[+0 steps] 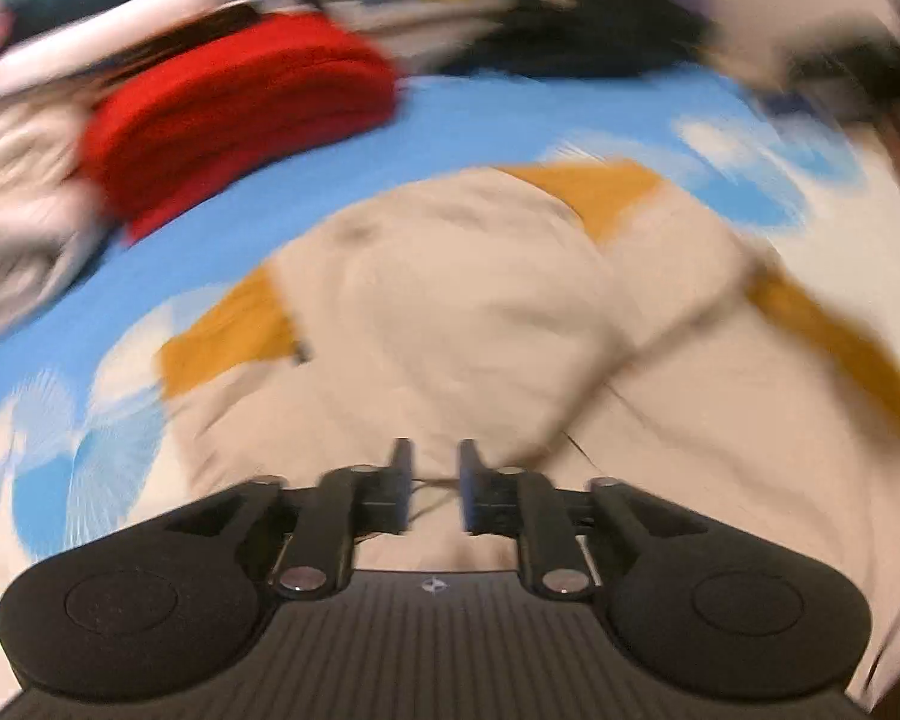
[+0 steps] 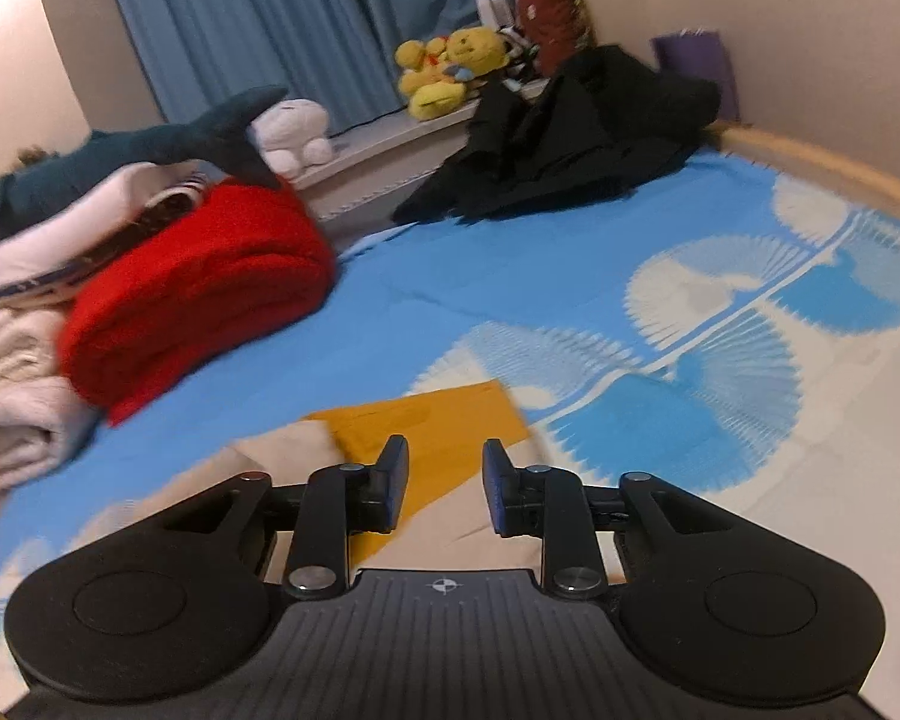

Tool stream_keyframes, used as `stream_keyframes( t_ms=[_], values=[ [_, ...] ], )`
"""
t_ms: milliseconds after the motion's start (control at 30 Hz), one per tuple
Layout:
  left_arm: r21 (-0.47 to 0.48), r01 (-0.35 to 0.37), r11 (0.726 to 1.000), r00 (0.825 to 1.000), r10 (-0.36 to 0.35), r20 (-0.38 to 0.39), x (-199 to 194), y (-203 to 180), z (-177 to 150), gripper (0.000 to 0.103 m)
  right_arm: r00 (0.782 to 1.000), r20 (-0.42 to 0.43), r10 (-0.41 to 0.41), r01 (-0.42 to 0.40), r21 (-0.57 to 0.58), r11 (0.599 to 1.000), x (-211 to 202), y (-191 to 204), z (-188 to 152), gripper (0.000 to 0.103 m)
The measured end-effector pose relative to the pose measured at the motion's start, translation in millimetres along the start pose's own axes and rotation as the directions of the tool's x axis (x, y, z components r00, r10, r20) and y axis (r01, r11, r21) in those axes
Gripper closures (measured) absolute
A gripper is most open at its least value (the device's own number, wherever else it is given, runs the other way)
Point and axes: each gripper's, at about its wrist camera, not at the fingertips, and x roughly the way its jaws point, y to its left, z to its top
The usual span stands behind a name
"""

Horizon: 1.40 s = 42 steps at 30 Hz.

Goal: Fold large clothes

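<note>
- I read this step as picking the next hold on the beige-and-mustard garment [image 1: 486,300], which lies partly folded on the blue bedspread [image 2: 510,276], nearer me than the red folded blanket [image 2: 198,294].
- I'd square the layers first, grip both edges level, and carry the fold over without dragging.
- My left gripper [image 1: 435,468] hovers over the garment's beige middle, jaws a little apart with nothing between them; the view is blurred.
- My right gripper [image 2: 444,468] sits over the garment's mustard corner, jaws slightly parted, pinching nothing.
</note>
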Motion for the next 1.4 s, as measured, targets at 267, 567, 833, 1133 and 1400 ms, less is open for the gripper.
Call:
stream_keyframes(
  t_ms=[267,567,833,1133,1400],
  values=[
    [-0.663,0.043,0.747,0.997,-0.079,-0.025,57,66,-4,0.077,0.973,-0.181,0.140,-0.126,0.089,0.988,32,19,-25,0.069],
    [-0.806,0.049,0.590,0.984,-0.166,-0.062,106,103,-22,0.062,0.891,-0.394,0.224,-0.183,0.139,0.973,80,55,-65,0.067],
    [-0.843,0.036,0.536,0.969,-0.227,-0.102,141,101,-35,0.061,0.842,-0.495,0.213,-0.165,0.141,0.976,105,69,-90,0.064],
    [-0.814,0.243,0.528,0.970,-0.114,0.216,87,120,-7,0.101,0.812,-0.265,0.521,-0.471,0.230,0.852,76,91,-66,0.101],
    [-0.768,0.027,0.640,0.972,-0.196,-0.129,128,92,-24,0.099,0.903,-0.207,0.377,-0.315,0.278,0.907,66,60,-60,0.102]
  ],
)
